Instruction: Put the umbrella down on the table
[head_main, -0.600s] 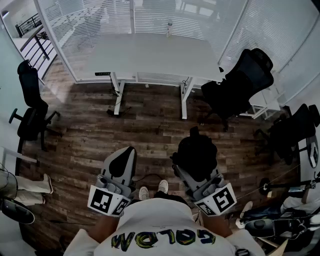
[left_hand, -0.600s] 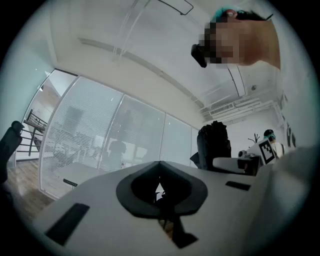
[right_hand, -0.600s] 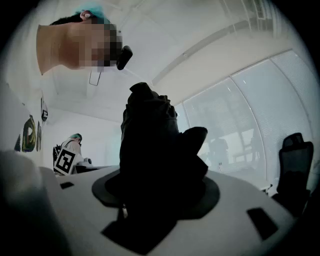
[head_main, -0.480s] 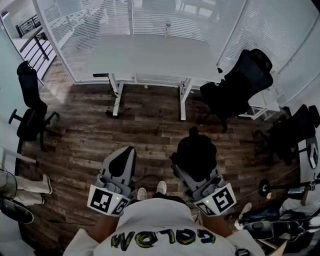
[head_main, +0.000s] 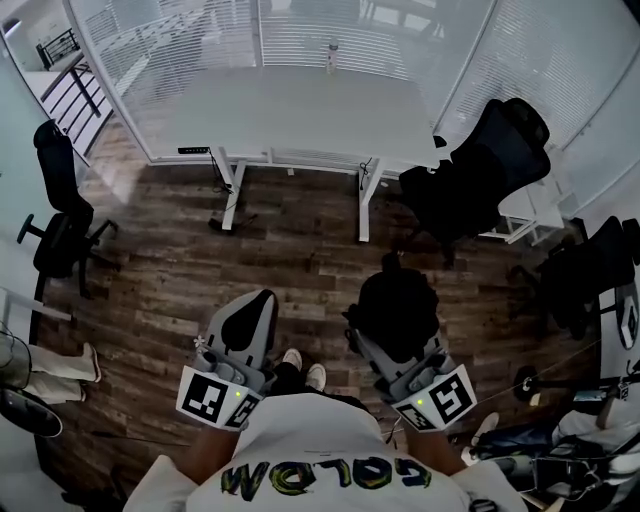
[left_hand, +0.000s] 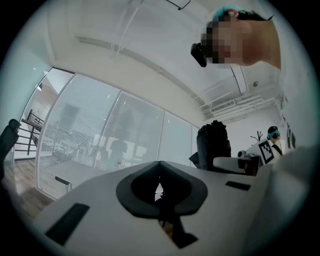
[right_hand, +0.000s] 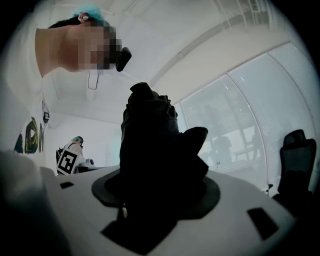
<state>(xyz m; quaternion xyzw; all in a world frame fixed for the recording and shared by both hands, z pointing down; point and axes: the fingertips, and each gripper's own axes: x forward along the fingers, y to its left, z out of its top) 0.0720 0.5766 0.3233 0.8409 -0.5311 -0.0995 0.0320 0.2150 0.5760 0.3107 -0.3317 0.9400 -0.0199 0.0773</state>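
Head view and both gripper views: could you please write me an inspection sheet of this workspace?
Surface: white table, standing ahead across the wooden floor.
Job's things: black folded umbrella, in the right gripper, not yet on the table.
Clutter: one small bottle at the table's far edge.
Grippers: left gripper, fingers together, empty; right gripper, fingers closed on the umbrella.
Cables: a cable hangs under the table by its left leg.
Surroundings: black office chairs, glass walls with blinds, another person's legs at left.

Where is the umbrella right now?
The umbrella is clamped in the right gripper, lower right of centre in the head view. It is over the wooden floor, well short of the white table.
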